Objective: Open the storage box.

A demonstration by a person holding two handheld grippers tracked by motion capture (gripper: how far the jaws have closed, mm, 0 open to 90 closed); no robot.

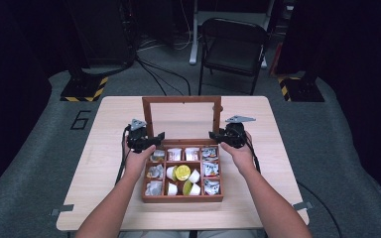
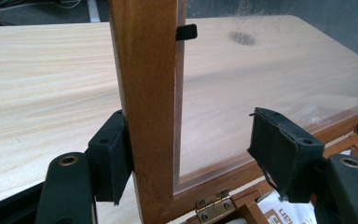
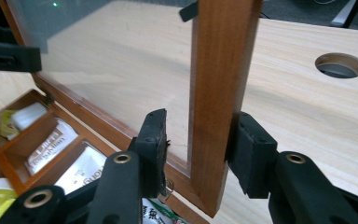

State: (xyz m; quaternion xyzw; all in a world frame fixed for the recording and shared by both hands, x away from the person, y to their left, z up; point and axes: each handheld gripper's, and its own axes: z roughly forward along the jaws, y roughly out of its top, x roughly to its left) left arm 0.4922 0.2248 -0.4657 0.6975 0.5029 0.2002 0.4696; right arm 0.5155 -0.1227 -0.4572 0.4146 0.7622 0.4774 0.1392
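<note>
Lid (image 1: 182,100) stood upright; left tongs (image 1: 154,139) straddled its side rail unclamped, right tongs (image 1: 216,135) looked nearly clamped. Next: lower it evenly onto box (image 1: 182,197).

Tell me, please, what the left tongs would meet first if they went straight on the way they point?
Probably the lid's glass pane: the left tongs straddle the lid's wooden frame.
</note>
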